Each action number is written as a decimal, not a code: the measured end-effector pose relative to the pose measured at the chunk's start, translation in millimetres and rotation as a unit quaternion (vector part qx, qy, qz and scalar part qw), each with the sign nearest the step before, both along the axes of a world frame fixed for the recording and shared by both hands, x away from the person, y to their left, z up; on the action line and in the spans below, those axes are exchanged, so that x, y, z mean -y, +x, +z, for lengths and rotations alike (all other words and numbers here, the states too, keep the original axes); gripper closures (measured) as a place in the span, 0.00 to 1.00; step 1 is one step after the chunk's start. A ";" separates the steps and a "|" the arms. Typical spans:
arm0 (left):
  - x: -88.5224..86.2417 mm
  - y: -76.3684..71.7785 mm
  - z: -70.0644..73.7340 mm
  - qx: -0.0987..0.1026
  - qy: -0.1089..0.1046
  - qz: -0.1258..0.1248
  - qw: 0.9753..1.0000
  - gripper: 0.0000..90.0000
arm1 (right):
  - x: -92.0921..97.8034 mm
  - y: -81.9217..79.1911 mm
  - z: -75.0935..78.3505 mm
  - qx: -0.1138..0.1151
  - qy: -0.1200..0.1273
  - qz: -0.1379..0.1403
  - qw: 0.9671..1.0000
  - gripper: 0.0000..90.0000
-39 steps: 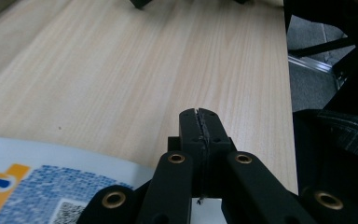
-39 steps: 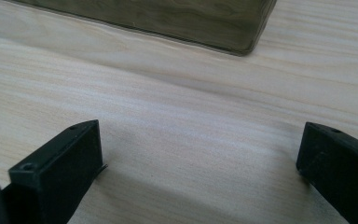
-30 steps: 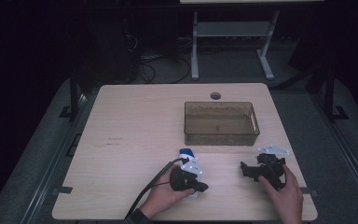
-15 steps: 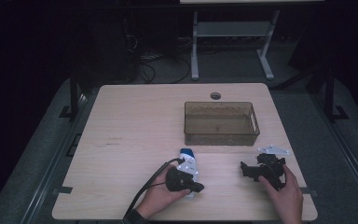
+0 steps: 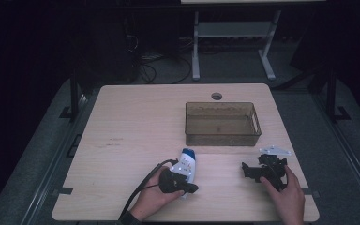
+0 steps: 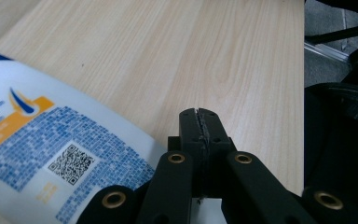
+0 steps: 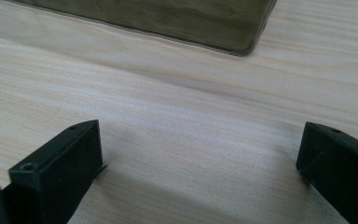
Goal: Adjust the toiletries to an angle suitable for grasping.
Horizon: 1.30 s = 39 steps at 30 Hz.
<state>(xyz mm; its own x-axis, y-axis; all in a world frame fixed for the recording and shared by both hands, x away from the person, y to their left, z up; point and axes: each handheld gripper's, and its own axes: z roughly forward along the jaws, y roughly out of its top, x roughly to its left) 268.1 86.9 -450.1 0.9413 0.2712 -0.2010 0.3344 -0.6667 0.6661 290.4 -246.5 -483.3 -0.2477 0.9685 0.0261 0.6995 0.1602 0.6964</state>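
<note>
Little has changed in a second: the left gripper (image 6: 199, 122), jaws pressed together, stays beside the white bottle (image 5: 186, 165) near the table's (image 5: 136, 122) front edge; the right gripper (image 7: 198, 154) gapes wide over bare wood before the brown bin (image 5: 222, 123).

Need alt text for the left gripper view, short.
The left gripper, its black jaws shut together with nothing between them, lies beside a white bottle printed with blue and orange graphics and a QR code. Both rest over a light wooden table.
</note>
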 end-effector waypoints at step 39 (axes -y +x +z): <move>-52.0 -0.1 -0.1 0.011 0.028 0.053 0.998 1.00 | -0.1 0.0 0.1 0.000 0.000 0.000 1.000 0.00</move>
<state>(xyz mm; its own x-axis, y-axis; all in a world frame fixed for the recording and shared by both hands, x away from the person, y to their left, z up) 268.0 138.9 -450.2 0.9110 0.3791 -0.1627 0.3904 -0.6650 0.6367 290.4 -246.4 -483.3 -0.2467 0.9687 0.0267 0.7002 0.1591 0.6960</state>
